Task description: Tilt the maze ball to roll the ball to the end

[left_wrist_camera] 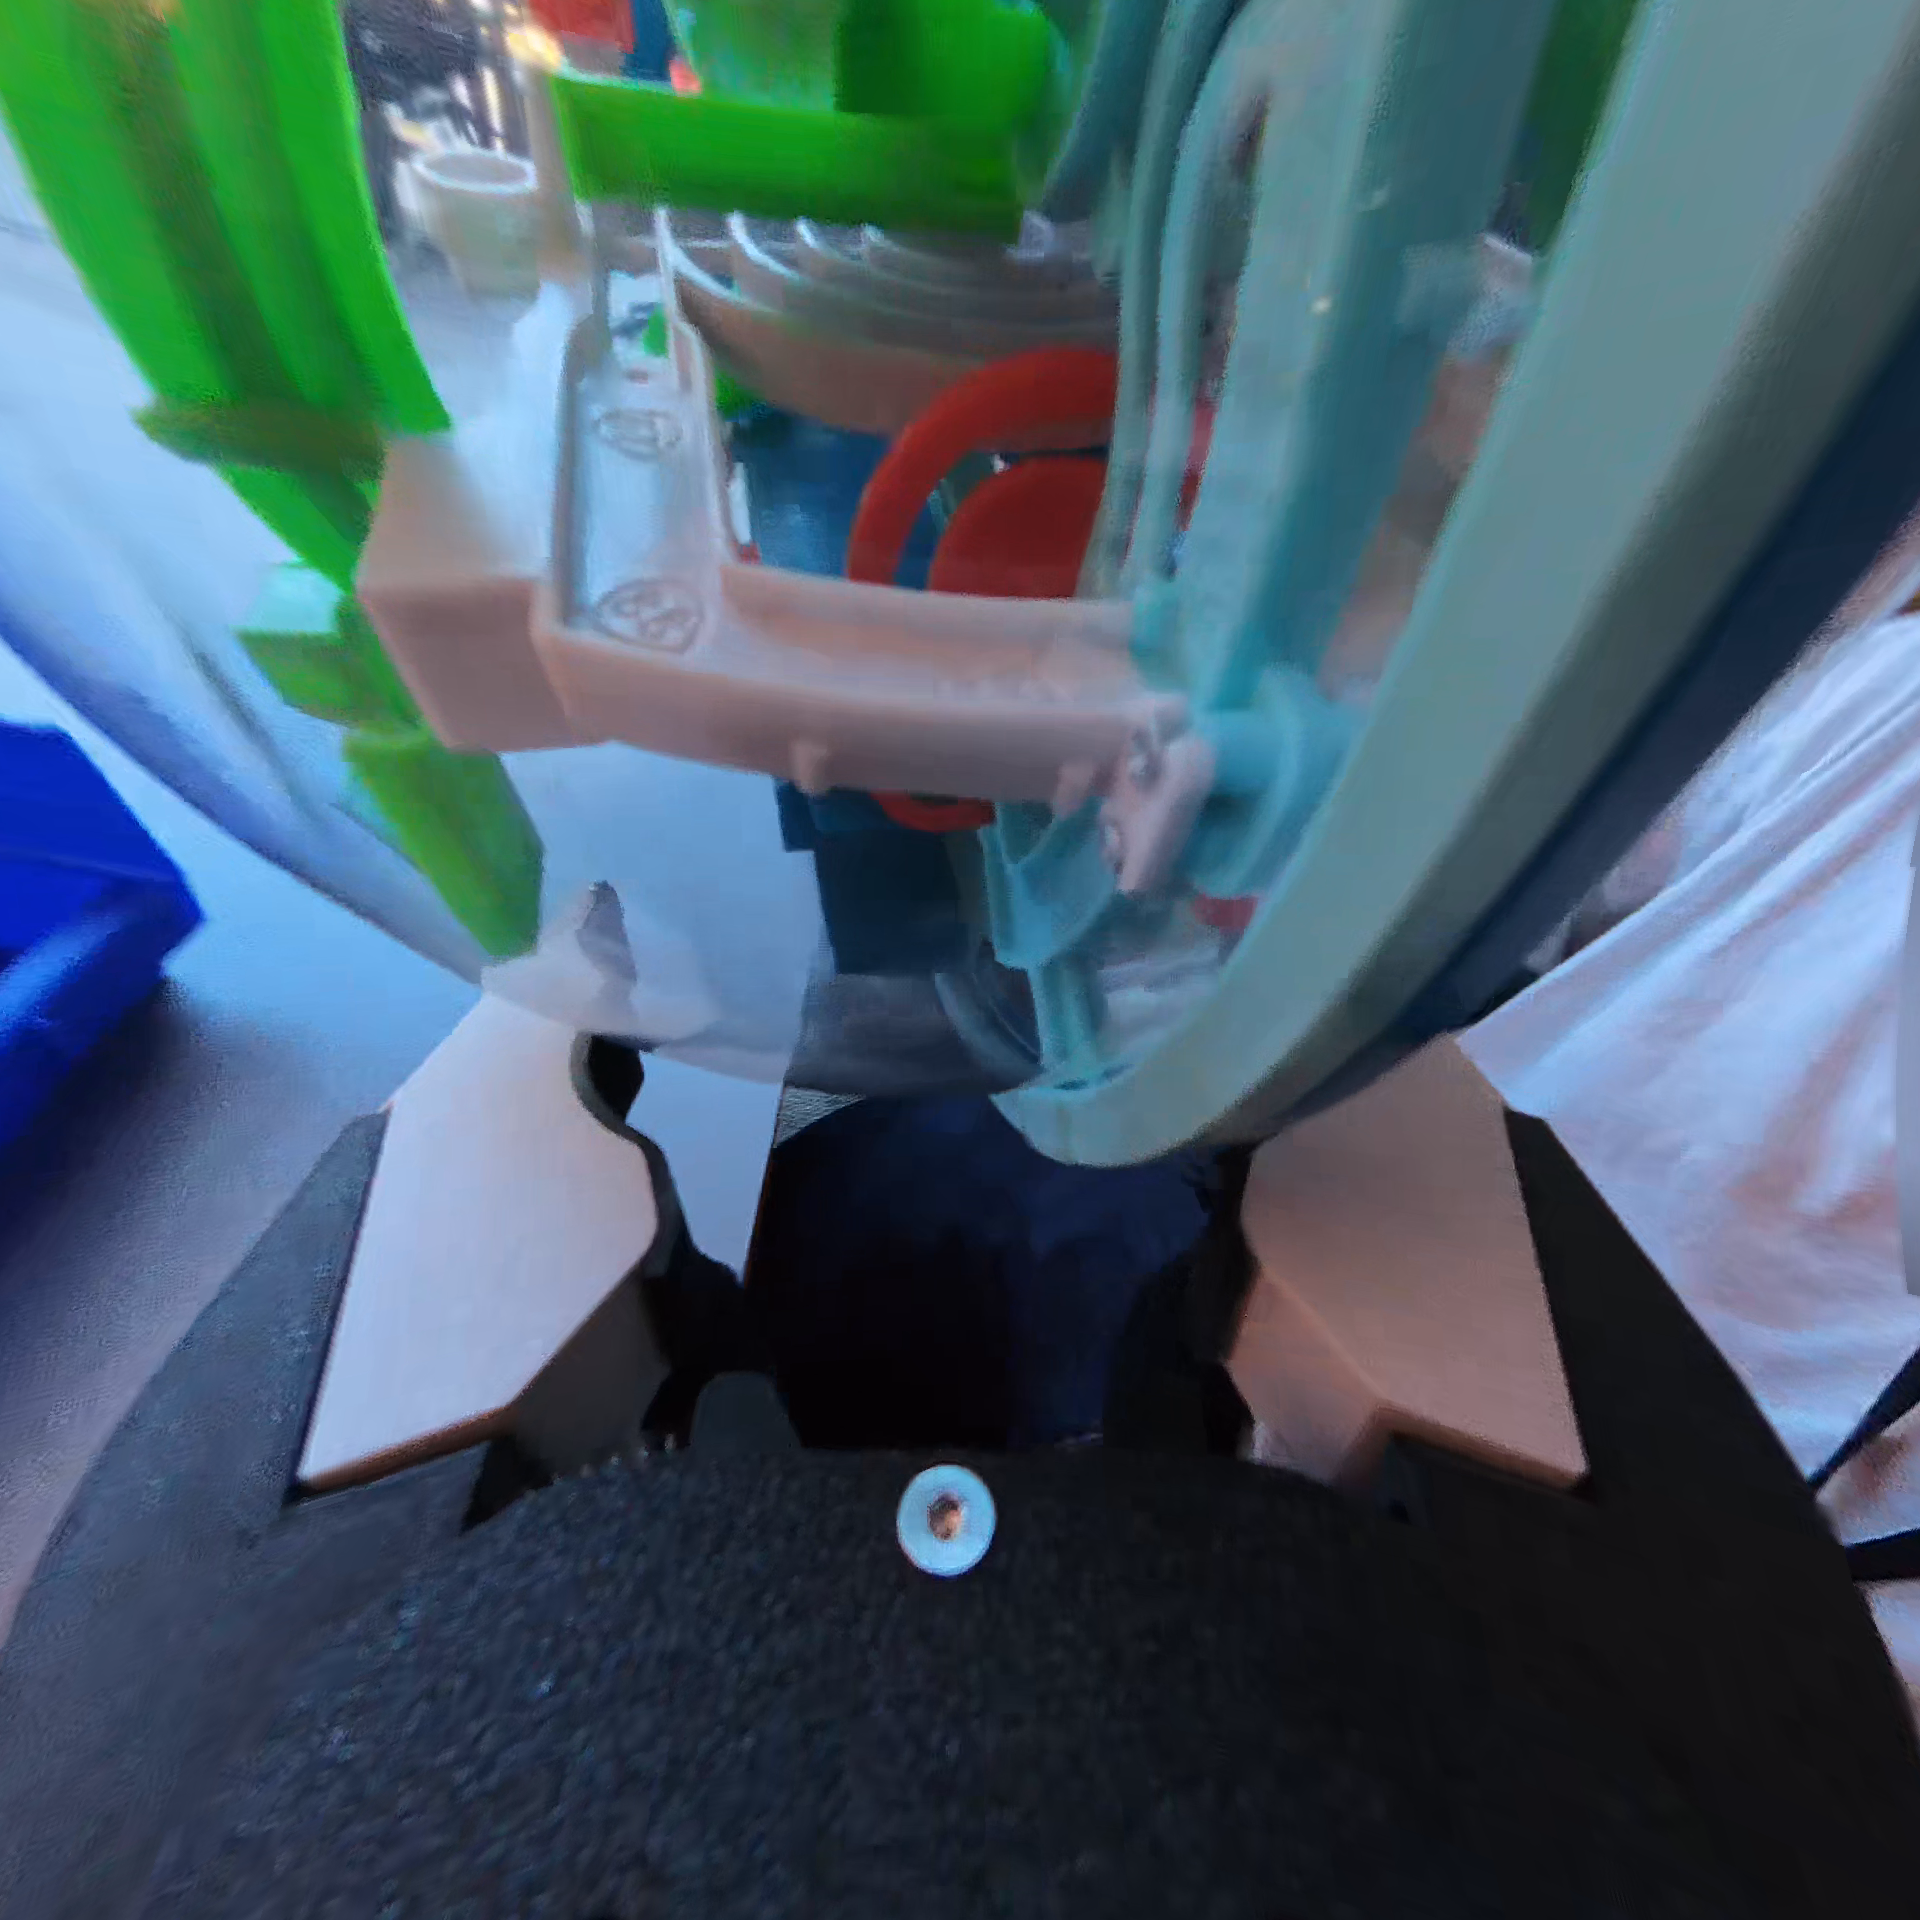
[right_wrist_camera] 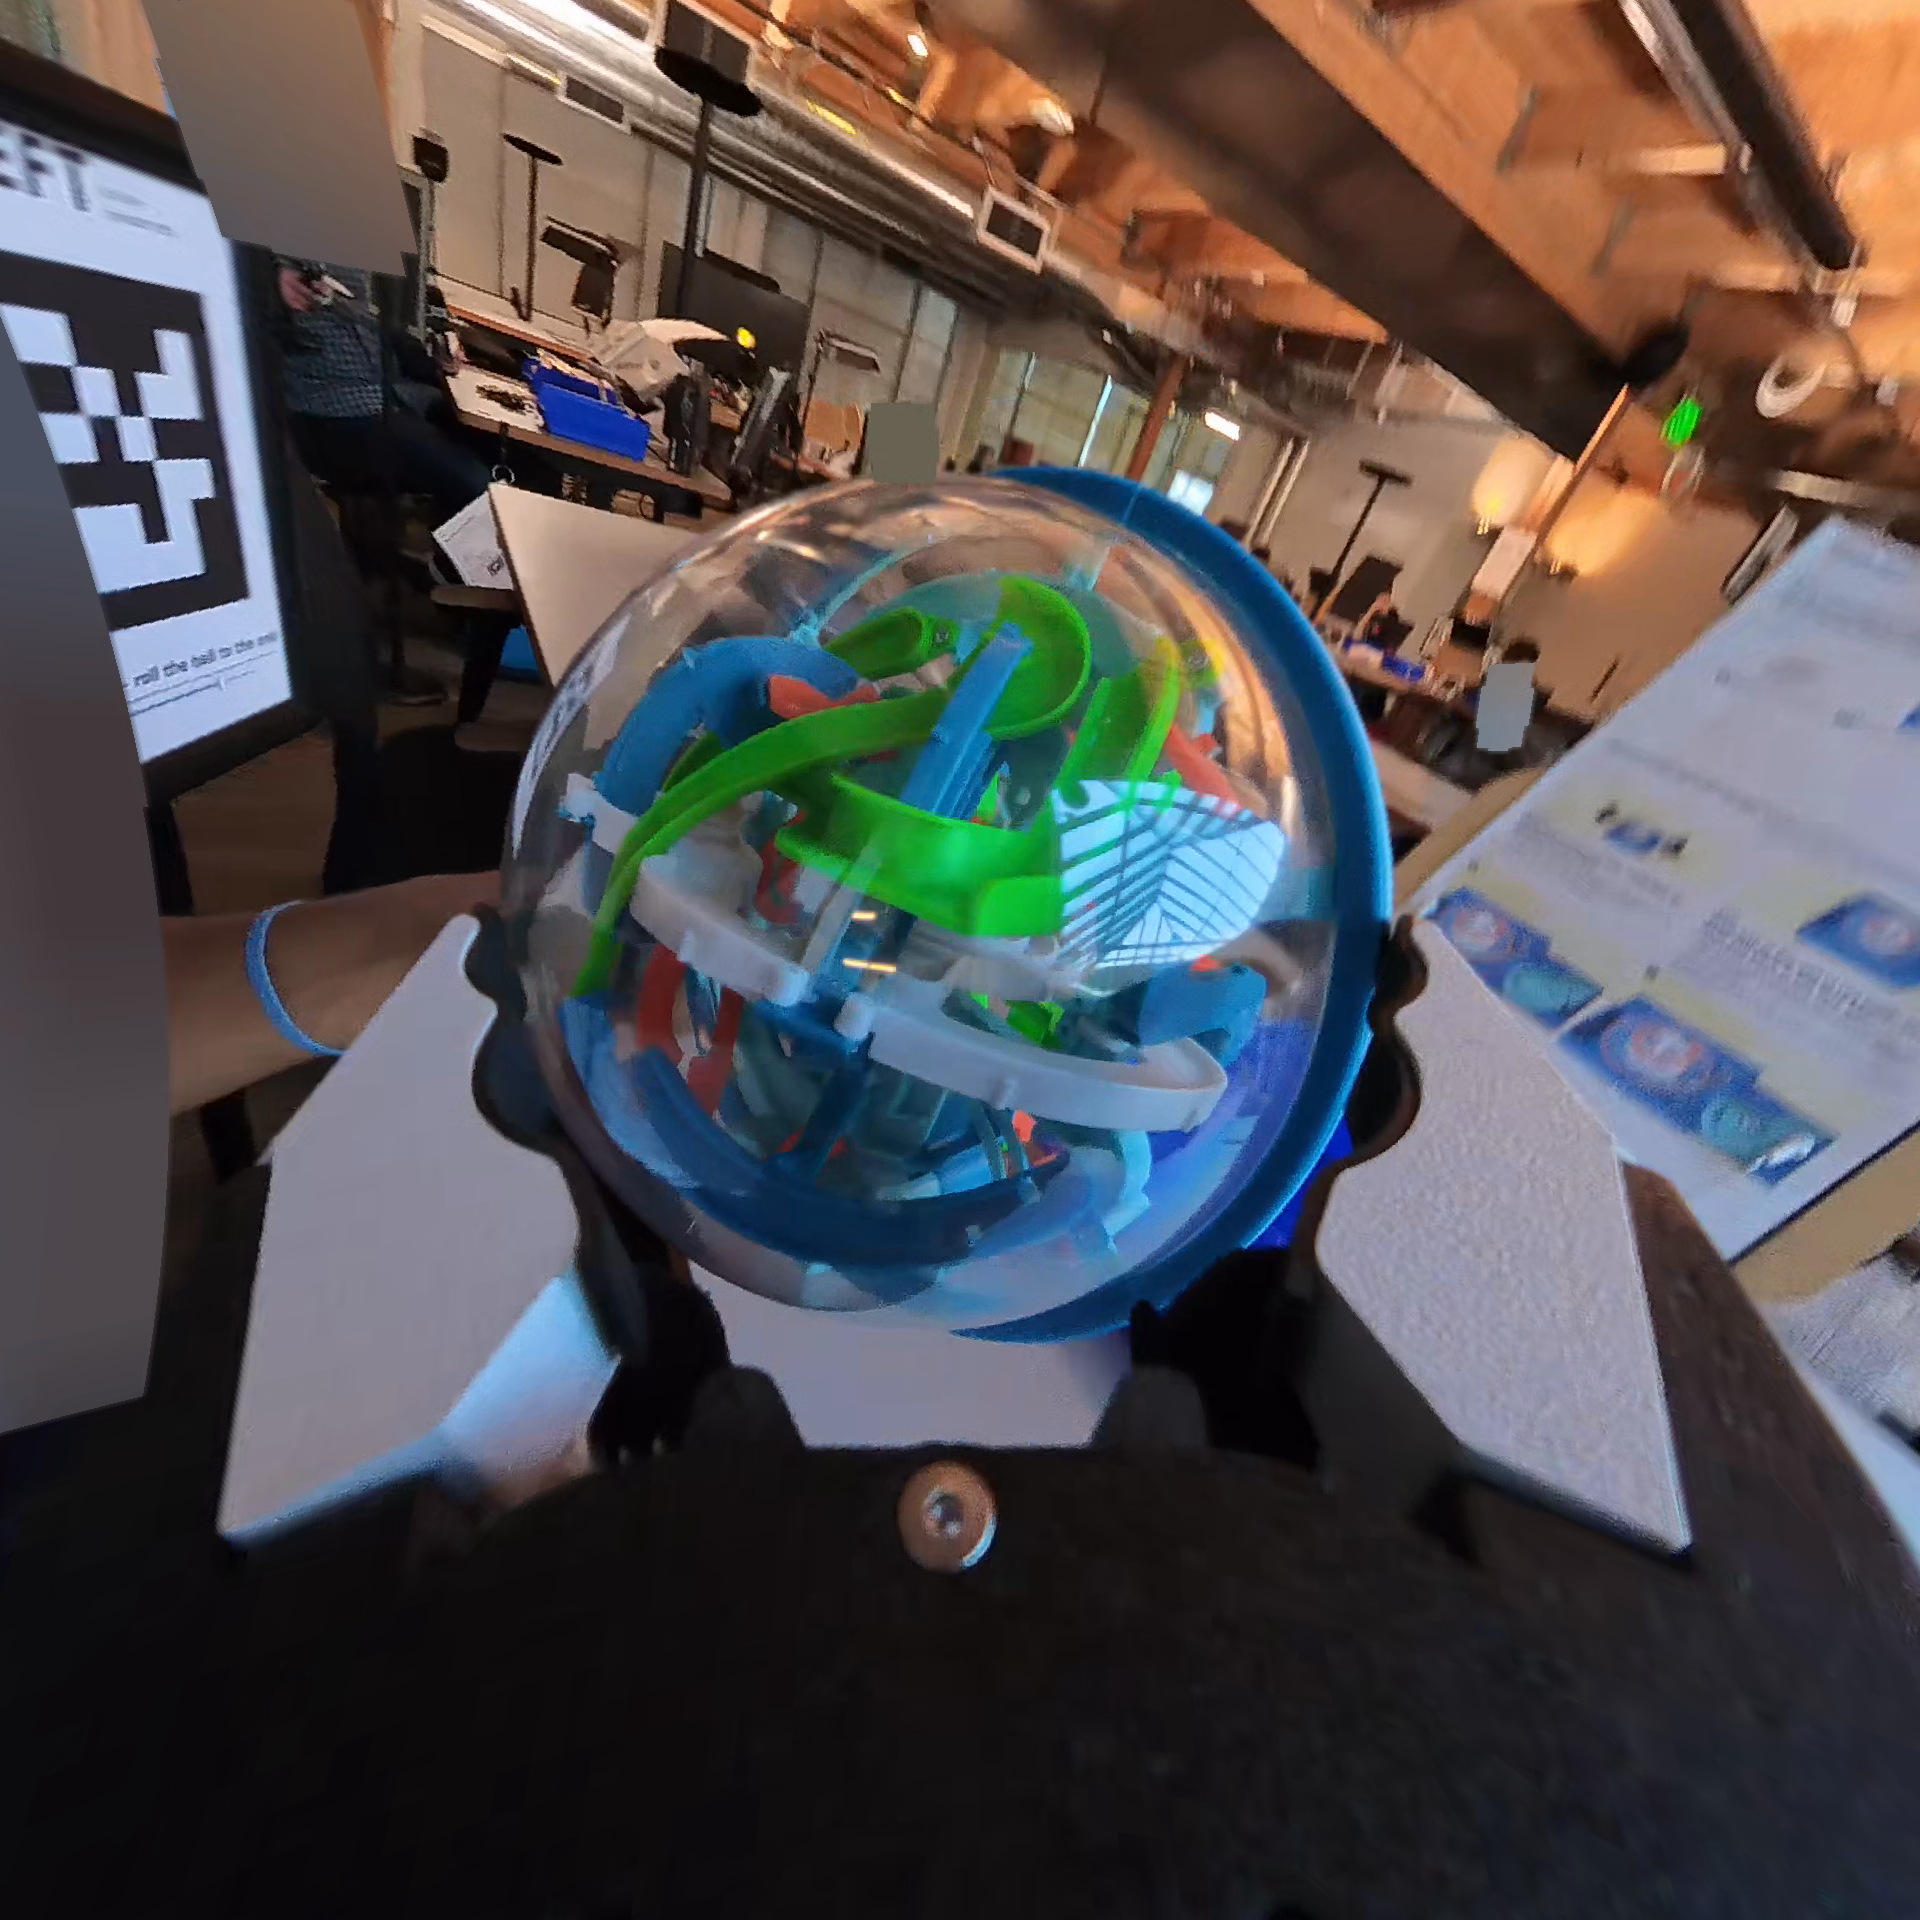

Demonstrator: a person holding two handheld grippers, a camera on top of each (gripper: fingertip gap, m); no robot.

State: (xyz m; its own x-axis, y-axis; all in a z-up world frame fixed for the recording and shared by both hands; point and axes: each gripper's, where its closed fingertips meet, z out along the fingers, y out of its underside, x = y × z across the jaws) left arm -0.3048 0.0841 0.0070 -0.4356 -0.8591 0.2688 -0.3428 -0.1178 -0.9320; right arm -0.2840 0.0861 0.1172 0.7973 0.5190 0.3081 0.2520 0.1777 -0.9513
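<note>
From the left wrist view, the maze ball (left_wrist_camera: 935, 582) fills nearly everything ahead of the left gripper (left_wrist_camera: 1023, 1049), pressed so close that its clear shell sits right at the fingertips (left_wrist_camera: 520, 1101). The pale ring (left_wrist_camera: 1558, 665) around its middle curves down the right side and meets the inner edge of the right finger; the left finger's tip touches the shell's lower curve. The gripper stands wide and seems to clasp the ball at its bottom, though blur hides the exact contact. Inside, green tracks (left_wrist_camera: 790, 156) run up on the left and across the top, a pinkish track (left_wrist_camera: 790, 675) crosses the centre, and red rings (left_wrist_camera: 977, 488) lie behind it. To the left of the fingers, a blue bin (left_wrist_camera: 73, 894) sits low on a pale surface, with open room between it and the ball. To the right, white cloth (left_wrist_camera: 1714, 1039) crowds the finger's outer edge.

From the right wrist view, the right gripper (right_wrist_camera: 935, 1049) is spread wide and holds the maze ball (right_wrist_camera: 935, 894) between its fingers, the blue ring (right_wrist_camera: 1340, 831) against the right finger. A forearm with a blue wristband (right_wrist_camera: 272, 977) reaches in left of the fingers. A printed sheet (right_wrist_camera: 1683, 883) stands close on the right; a board with a black-and-white marker (right_wrist_camera: 125, 447) stands left. Above and beyond the ball, the room is open.
</note>
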